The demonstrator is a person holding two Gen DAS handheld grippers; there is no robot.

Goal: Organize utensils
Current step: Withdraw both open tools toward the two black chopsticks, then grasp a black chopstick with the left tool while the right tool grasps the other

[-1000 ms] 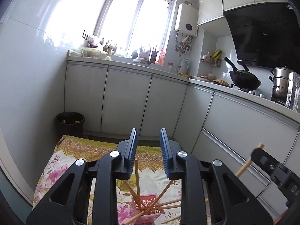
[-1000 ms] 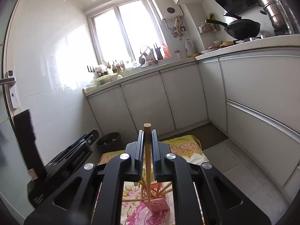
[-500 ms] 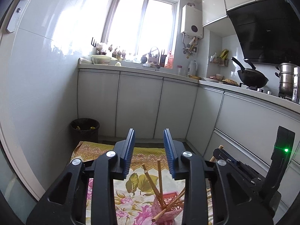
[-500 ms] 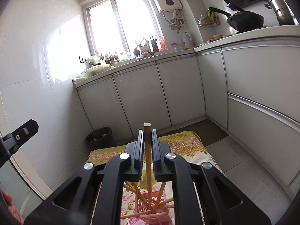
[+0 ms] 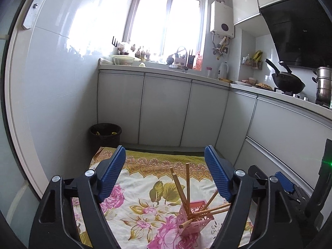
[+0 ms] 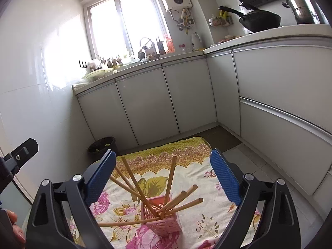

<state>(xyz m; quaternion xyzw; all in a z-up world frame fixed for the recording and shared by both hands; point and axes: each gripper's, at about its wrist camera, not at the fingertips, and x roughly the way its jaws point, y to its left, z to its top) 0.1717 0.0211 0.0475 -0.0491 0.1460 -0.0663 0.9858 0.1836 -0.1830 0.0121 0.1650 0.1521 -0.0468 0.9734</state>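
Observation:
A pink perforated holder (image 6: 164, 221) stands on a floral cloth (image 6: 197, 178) on the floor, with several wooden chopsticks (image 6: 170, 181) fanned out of it. It also shows in the left wrist view (image 5: 194, 217), with chopsticks (image 5: 187, 186) sticking up. My right gripper (image 6: 164, 176) is open wide and empty, above and just behind the holder. My left gripper (image 5: 166, 178) is open wide and empty, to the left of the holder. Part of the right gripper's body (image 5: 290, 188) shows at the right of the left wrist view.
A black waste bin (image 5: 105, 135) stands at the cloth's far left corner. White cabinets (image 5: 166, 112) run along the back and right. A wok (image 5: 287, 81) and steel pot (image 5: 323, 85) sit on the counter. A person's fingers (image 6: 12, 226) show at the lower left.
My right gripper opened and let go of the chopstick it held, which now stands in the holder. My left gripper opened wider. Both views dropped lower toward the cloth.

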